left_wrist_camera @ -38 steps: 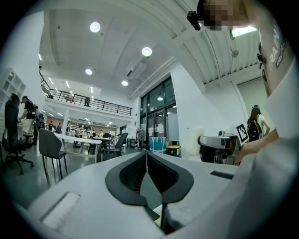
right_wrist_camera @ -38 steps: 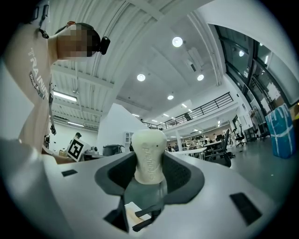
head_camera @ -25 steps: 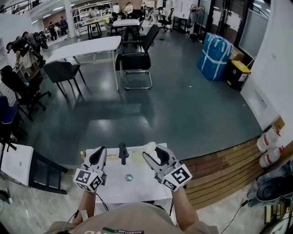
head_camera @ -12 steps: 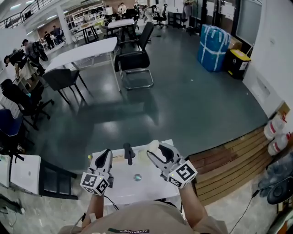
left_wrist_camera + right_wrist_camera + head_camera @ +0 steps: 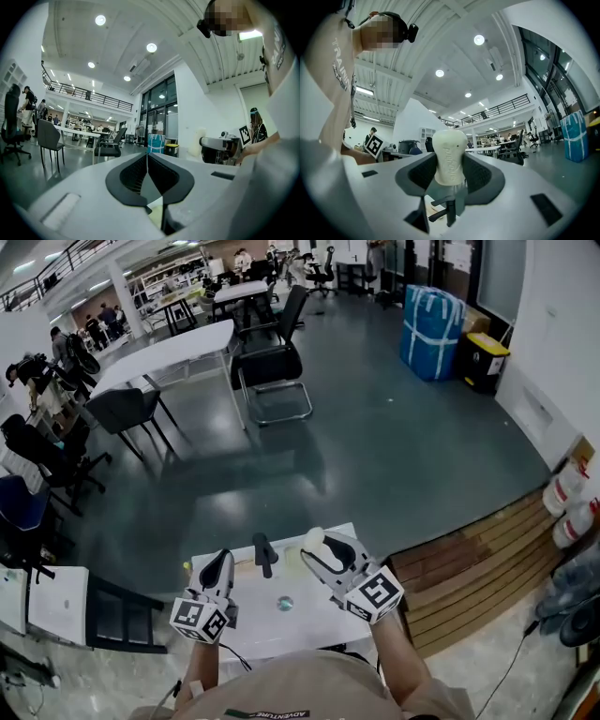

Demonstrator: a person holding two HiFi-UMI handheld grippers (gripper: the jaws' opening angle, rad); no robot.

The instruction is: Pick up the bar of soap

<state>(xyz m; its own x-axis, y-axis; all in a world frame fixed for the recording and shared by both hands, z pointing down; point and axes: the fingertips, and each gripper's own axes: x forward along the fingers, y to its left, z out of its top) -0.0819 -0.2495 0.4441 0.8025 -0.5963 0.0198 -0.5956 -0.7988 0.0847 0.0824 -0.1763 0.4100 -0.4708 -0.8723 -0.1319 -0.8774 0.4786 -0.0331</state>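
Observation:
A cream bar of soap (image 5: pixel 449 157) stands upright between the jaws of my right gripper (image 5: pixel 450 171), which is shut on it. In the head view the soap (image 5: pixel 313 540) shows at the tip of the right gripper (image 5: pixel 319 554), held above the far right part of the small white table (image 5: pixel 319 615). My left gripper (image 5: pixel 221 563) hovers over the table's left side. Its jaws meet in the left gripper view, so the left gripper (image 5: pixel 147 171) is shut with nothing in it.
A black faucet (image 5: pixel 265 552) stands at the table's far edge between the grippers, and a round metal drain (image 5: pixel 284 603) lies in the middle. A wooden platform (image 5: pixel 469 577) is to the right. A black chair (image 5: pixel 272 362) and white tables (image 5: pixel 169 348) stand further off.
Both grippers keep their places over the table, the right one holding the soap throughout. The head view has shifted slightly, so everything sits a little lower and to the right.

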